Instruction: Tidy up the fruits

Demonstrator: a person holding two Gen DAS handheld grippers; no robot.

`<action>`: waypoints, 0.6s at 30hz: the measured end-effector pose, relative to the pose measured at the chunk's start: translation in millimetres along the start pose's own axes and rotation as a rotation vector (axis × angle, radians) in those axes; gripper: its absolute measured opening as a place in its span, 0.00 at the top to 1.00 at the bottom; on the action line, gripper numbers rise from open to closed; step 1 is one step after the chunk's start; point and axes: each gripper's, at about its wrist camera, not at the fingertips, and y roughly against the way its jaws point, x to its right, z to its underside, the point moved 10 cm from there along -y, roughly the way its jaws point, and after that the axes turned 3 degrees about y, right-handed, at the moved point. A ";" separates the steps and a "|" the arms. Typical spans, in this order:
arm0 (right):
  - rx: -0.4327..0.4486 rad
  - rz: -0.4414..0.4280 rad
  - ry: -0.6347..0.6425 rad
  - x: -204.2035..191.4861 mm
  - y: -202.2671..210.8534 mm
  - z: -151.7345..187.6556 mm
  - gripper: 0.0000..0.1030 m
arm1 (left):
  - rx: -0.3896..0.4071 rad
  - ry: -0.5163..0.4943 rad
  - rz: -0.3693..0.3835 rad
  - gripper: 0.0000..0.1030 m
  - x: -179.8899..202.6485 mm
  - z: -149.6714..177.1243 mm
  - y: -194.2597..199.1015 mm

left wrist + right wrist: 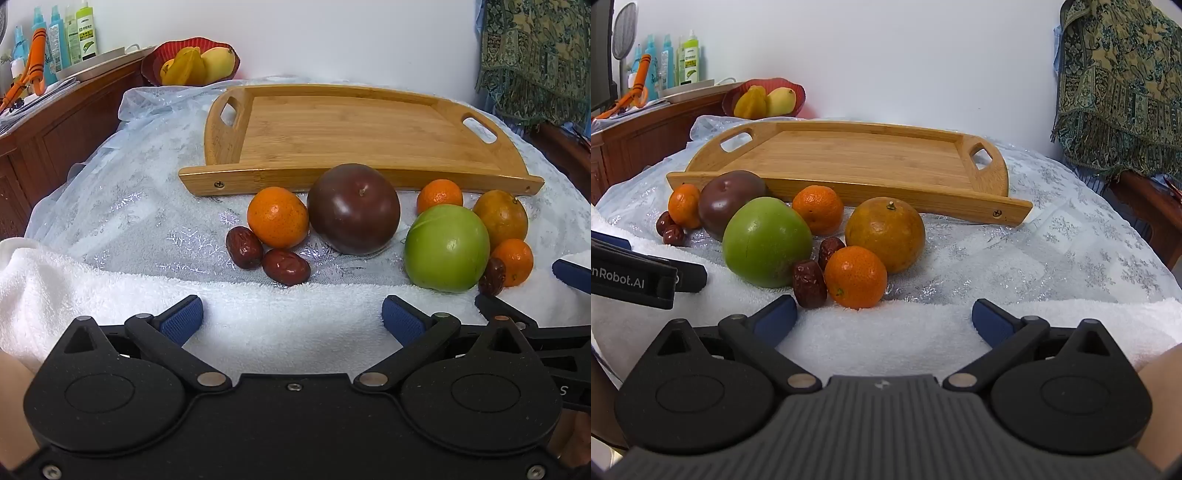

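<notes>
Tray (332, 125) holds nothing; red bowl (155, 61) holds yellow fruit (218, 64).

The left gripper (291, 317) is held low and level, its two blue-padded fingers (181, 319) spread wide with nothing between them. The right gripper (884, 317) sits just beside it on the right, posed the same way, fingers (991, 319) equally far apart and empty. Both point forward, side by side, tips roughly level.
</notes>
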 end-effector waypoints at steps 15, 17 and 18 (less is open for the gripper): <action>0.000 0.000 0.001 -0.1 -0.2 -0.2 0.00 | -0.005 -0.007 -0.009 0.00 3.5 -2.2 -2.9; 0.000 0.000 0.001 0.1 -0.3 -0.1 0.00 | -0.005 -0.007 -0.009 0.00 4.0 -2.5 -3.1; 0.000 0.000 0.001 0.1 -0.3 -0.1 0.00 | -0.005 -0.007 -0.009 0.00 4.2 -2.5 -3.0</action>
